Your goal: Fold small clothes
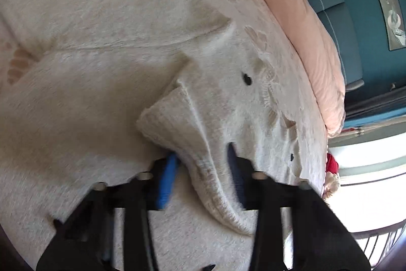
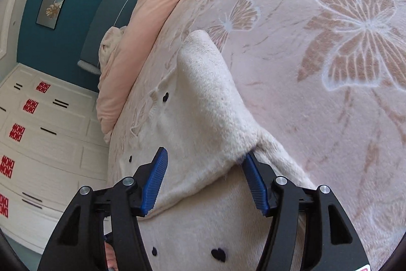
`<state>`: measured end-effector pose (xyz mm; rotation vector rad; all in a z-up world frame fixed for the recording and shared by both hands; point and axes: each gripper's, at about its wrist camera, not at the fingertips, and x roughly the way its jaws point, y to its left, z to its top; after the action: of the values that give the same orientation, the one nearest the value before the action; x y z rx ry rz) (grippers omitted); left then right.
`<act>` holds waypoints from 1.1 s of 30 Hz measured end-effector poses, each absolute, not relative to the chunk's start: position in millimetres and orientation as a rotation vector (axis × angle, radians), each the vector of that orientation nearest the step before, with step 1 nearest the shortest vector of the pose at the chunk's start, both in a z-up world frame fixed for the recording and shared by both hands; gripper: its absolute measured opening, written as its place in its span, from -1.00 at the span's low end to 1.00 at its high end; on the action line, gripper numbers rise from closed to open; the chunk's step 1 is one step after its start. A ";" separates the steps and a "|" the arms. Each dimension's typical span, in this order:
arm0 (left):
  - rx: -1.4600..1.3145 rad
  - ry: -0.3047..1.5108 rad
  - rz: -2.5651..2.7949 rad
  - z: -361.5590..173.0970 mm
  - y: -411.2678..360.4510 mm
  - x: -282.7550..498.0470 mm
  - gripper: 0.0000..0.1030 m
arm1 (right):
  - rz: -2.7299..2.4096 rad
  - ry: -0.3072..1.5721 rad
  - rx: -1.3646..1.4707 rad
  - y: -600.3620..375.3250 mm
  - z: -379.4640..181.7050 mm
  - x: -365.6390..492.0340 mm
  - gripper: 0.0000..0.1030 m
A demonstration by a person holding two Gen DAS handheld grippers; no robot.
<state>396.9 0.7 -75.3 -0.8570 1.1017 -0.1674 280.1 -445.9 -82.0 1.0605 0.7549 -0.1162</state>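
Both grippers open, one cream sweater [image 2: 203, 118]

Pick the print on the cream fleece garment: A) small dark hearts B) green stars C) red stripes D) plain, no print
A: in the right wrist view the cream fleece garment carries small dark hearts, one lying near the right tongs, whose blue pads stand apart around a raised fold.

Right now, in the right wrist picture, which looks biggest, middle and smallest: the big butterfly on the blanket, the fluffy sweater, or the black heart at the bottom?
1. fluffy sweater, largest, though it lies close to the camera.
2. big butterfly.
3. black heart, smallest by far.
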 end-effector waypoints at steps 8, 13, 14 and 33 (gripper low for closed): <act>-0.674 0.770 -0.293 17.9 3.4 398.6 -0.84 | -0.046 0.492 0.821 -442.4 -19.0 273.5 -0.89; -0.517 1.023 -0.167 -71.9 -0.3 397.7 -0.84 | -0.140 0.733 0.821 -442.6 -78.0 281.8 -0.91; -0.523 1.001 -0.168 -75.1 1.2 392.8 -0.83 | -0.119 0.687 0.820 -441.1 -67.2 277.2 -0.91; -0.825 0.833 0.324 -56.8 291.5 318.9 0.56 | -0.062 0.950 0.459 -293.5 -56.0 124.6 -0.18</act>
<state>318.9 291.5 -56.8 -0.8252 0.8325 0.3242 124.6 -293.5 -56.0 0.4594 0.9502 -0.0624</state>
